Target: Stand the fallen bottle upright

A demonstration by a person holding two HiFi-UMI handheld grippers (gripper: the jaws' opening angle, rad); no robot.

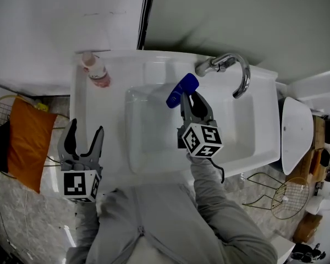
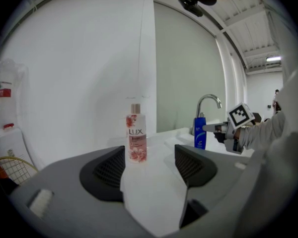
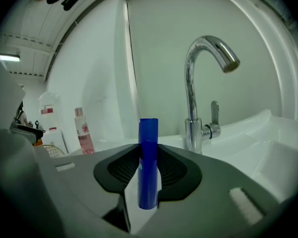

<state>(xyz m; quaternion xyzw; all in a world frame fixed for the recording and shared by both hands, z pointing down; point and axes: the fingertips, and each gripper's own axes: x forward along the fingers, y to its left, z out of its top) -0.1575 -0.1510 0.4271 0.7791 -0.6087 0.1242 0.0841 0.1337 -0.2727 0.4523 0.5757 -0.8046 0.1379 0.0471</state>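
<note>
Blue bottle (image 1: 182,90) held upright in the right claw (image 1: 191,100) over a white sink (image 1: 264,142).

The blue bottle is pinched at mid-body by the claw's narrowly set jaws, over the back of the basin (image 1: 154,142), near the chrome tap (image 1: 236,70). The left claw (image 1: 86,133) is held wide open and empty at the sink's front left; a pink Lux bottle (image 1: 98,73) stands at the back left. If released before its base is seated flat on the surface (image 1: 165,70), the bottle may topple into the basin; the tap could also be struck.

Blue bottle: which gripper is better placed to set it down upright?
Right. The right gripper is shut on the blue bottle, holding it upright over the sink. The left gripper hangs open and empty at the sink's left edge.
</note>
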